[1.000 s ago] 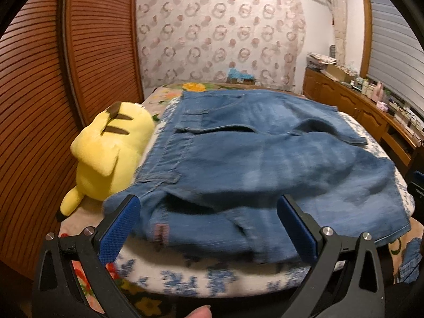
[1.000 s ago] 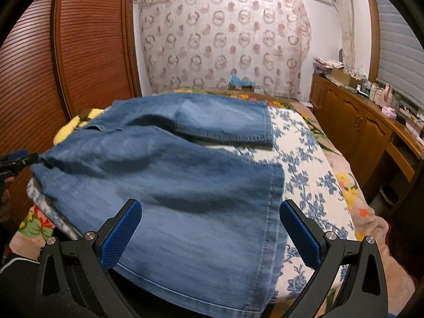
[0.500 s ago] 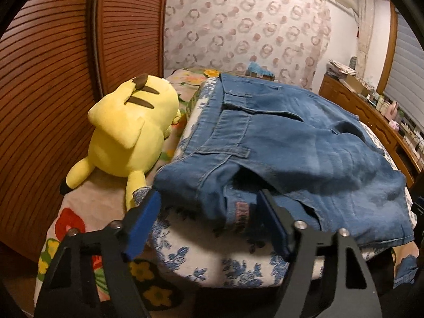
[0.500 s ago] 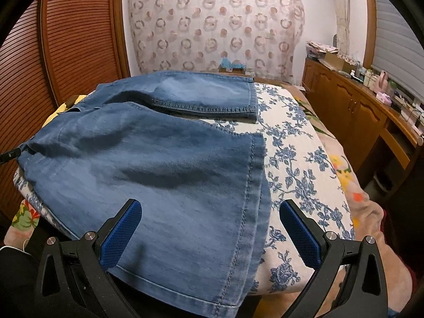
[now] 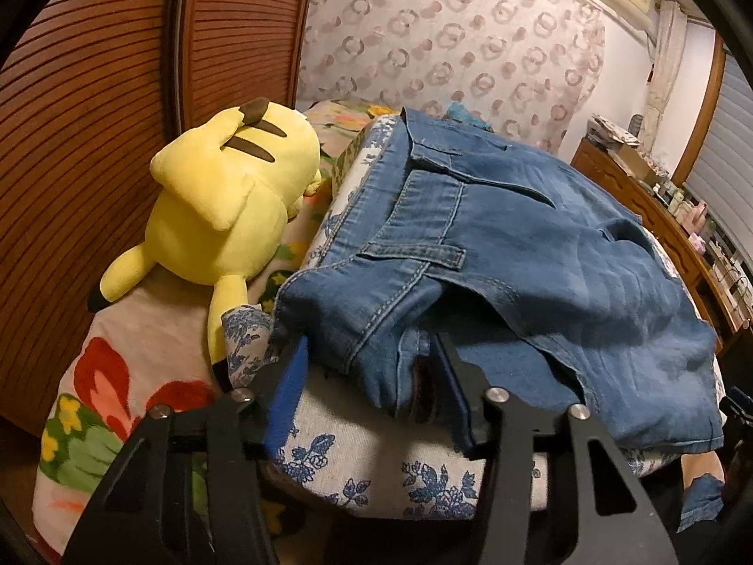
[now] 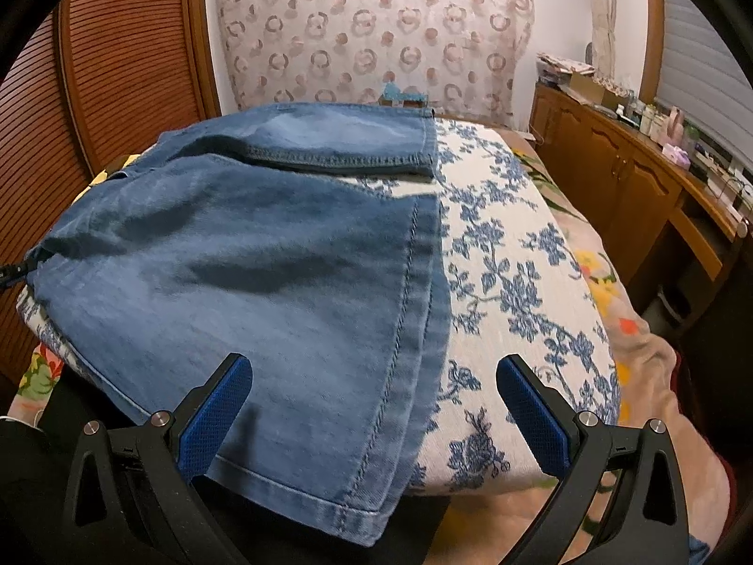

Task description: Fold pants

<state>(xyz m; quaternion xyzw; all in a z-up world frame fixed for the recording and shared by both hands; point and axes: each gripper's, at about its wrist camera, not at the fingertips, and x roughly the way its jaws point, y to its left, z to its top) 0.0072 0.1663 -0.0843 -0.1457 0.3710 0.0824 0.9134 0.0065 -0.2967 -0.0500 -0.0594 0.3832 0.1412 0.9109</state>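
Two layers of blue denim pants (image 5: 517, 254) waistband sit between the closing left hand-held gripper (image 5: 372, 376); bite deep before lifting. Right hand-held gripper (image 6: 376, 405) hovers spread over the hem.

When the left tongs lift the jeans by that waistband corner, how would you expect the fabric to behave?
Probably floppy: the jeans already drape and wrinkle over the cushion. Likely fairly heavy, being layered denim. The left tongs are closing around a thick seam, so slipping seems unlikely.
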